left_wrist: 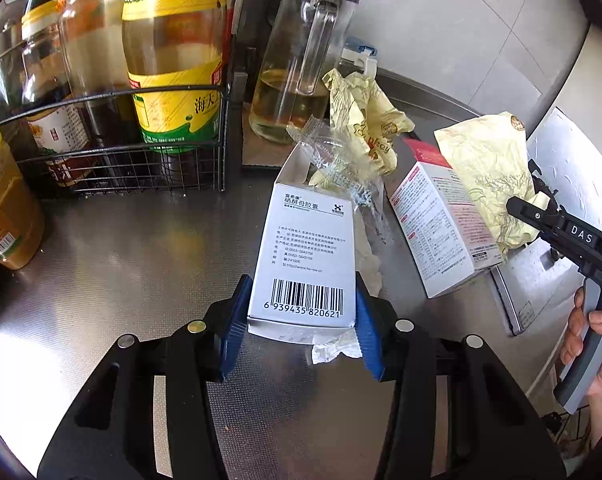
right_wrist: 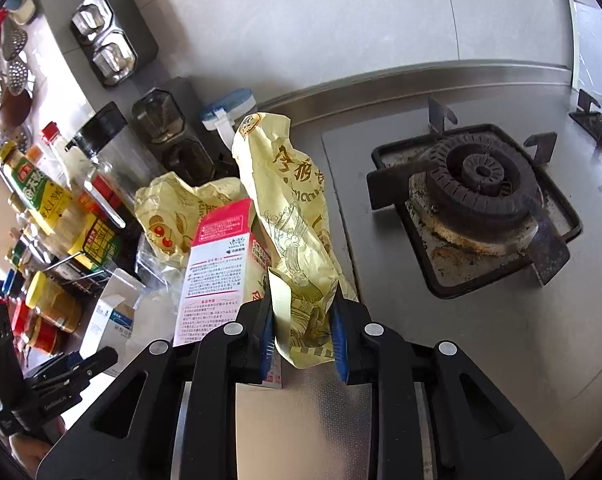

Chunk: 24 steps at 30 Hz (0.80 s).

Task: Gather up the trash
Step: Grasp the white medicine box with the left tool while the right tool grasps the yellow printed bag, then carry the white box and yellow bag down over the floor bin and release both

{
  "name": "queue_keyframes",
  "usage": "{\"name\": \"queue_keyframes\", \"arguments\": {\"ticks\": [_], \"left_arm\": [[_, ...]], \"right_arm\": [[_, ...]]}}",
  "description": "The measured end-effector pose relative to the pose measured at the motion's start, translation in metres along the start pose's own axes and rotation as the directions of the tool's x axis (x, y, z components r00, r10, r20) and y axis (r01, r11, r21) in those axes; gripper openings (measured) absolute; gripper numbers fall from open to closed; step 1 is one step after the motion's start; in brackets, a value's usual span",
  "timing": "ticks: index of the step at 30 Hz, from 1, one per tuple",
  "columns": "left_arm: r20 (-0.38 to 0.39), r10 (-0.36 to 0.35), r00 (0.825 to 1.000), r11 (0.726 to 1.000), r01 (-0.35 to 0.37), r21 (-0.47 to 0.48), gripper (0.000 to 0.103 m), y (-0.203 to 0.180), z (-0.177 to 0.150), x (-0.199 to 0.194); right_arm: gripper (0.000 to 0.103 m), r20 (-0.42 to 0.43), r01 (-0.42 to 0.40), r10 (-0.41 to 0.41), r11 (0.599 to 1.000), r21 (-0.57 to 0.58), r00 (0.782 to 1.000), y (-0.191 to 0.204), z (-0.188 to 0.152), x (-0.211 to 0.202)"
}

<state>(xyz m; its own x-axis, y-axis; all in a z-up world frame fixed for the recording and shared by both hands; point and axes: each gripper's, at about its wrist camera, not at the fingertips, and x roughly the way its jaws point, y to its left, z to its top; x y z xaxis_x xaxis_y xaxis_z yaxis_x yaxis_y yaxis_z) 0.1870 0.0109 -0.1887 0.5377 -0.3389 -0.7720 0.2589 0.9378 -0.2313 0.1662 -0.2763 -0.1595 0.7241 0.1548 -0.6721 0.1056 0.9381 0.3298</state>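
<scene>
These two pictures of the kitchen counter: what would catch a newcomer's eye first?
Most striking is the white box with a barcode, clamped between the blue pads of the left tool on the steel counter. Next, the crumpled yellow wrapper pinched upright in the right tool, beside a pink and white carton. Behind stand oil bottles in a wire rack, and to the right a blackened gas burner.

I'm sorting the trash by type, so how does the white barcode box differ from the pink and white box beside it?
The white barcode box is plain white with black print; the pink and white box has a pink top and pink panels. The barcode box sits between the left gripper pads; the pink and white box is in no gripper and is partly covered by a yellow wrapper. Both are small cartons with open flaps on the steel counter.
</scene>
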Motion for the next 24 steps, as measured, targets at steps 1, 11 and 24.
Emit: {"name": "queue_keyframes", "arguments": {"ticks": [1,11,24], "left_arm": [[0.015,0.006,1.000,1.000,-0.006,0.003,0.046,-0.002,0.000,-0.007],[0.118,0.006,0.993,0.999,-0.010,0.033,0.046,-0.031,-0.025,-0.089],[0.059,-0.033,0.998,0.999,0.033,0.005,0.046,-0.067,-0.134,-0.137]], "right_arm": [[0.024,0.016,-0.004,0.004,1.000,-0.008,1.000,0.002,0.001,-0.008],[0.024,0.088,-0.107,0.114,0.992,-0.073,0.990,0.020,-0.016,-0.093],[0.024,-0.054,-0.211,0.205,0.970,-0.124,0.977,0.022,-0.126,-0.159]]}}
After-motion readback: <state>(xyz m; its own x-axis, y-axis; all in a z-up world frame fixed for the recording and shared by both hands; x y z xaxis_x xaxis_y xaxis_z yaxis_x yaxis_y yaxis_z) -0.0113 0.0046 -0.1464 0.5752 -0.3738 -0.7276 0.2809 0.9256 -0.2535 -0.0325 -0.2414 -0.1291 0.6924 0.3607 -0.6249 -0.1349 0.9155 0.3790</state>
